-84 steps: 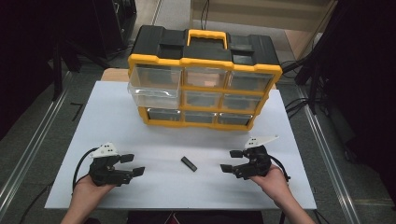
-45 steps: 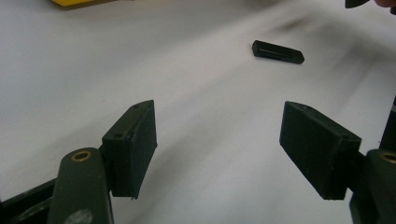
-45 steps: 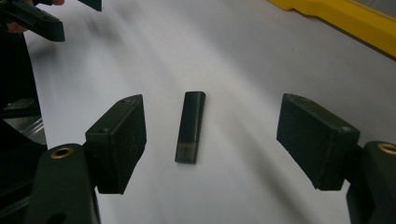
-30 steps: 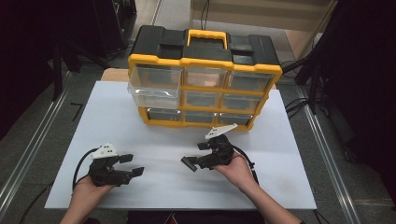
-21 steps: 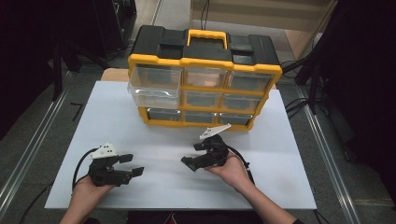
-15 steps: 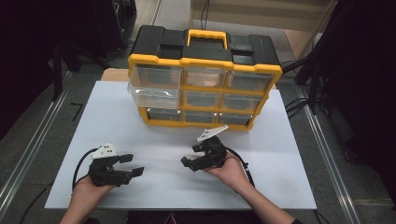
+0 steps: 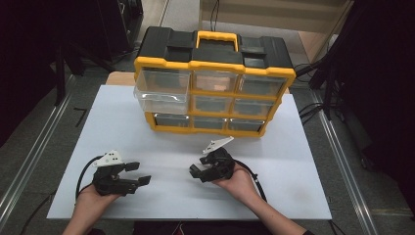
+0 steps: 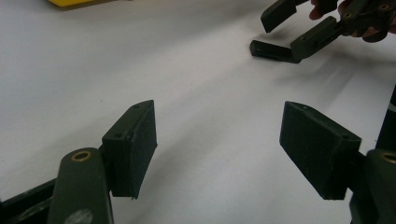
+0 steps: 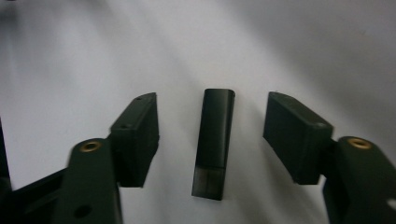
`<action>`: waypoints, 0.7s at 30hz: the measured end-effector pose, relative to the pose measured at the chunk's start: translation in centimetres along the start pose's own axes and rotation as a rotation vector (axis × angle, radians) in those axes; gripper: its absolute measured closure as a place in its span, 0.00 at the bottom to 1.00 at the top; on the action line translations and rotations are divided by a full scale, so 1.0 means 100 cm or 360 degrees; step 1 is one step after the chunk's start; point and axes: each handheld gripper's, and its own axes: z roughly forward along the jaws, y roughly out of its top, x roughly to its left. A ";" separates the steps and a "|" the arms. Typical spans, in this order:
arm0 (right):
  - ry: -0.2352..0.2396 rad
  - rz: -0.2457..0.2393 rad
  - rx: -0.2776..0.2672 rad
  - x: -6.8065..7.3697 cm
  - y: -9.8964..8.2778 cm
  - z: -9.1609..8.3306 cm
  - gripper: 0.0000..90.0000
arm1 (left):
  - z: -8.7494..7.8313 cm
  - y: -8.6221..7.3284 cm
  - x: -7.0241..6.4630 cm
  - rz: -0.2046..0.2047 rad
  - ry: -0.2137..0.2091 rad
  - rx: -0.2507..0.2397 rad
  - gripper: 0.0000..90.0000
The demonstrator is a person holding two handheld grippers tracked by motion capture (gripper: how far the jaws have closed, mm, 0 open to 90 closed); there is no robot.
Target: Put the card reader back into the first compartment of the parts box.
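Observation:
A small black stick with a paler end lies flat on the white table top. My right gripper straddles it, one pad on each side with a gap to the stick, so it is open. Its jaws have just been closing, with the stick between them. In the high view my right gripper sits at the table's middle front and covers the stick. In the left gripper view the stick lies just under the right gripper. My left gripper rests at the front left, open and empty.
A black and yellow drawer organizer stands at the back of the white table top. Its clear left drawer is pulled out toward me. Cables trail from both grippers toward the front edge.
My right hand has come in from the right side to the table's middle, over the stick. Its jaws now stand narrower around the stick. My left hand has stayed put.

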 end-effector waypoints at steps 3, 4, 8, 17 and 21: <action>0.0004 0.0003 0.0023 0.001 -0.002 0.004 0.47 | 0.000 0.000 0.000 0.0001 0.0002 0.0002 0.32; 0.0004 0.0003 0.0023 0.001 -0.002 0.004 0.47 | 0.000 0.000 0.000 0.0001 0.0002 0.0002 0.32; -0.0037 -0.0022 0.0036 0.004 -0.005 0.006 0.60 | 0.000 0.000 0.000 0.0001 0.0002 0.0002 0.32; -0.0076 0.0014 0.0049 0.003 -0.007 0.005 0.78 | 0.000 0.000 0.000 0.0001 -0.0001 0.0004 0.32; -0.0063 0.0008 0.0057 0.002 -0.006 0.004 0.79 | 0.000 0.000 0.000 0.0000 0.0003 0.0002 0.32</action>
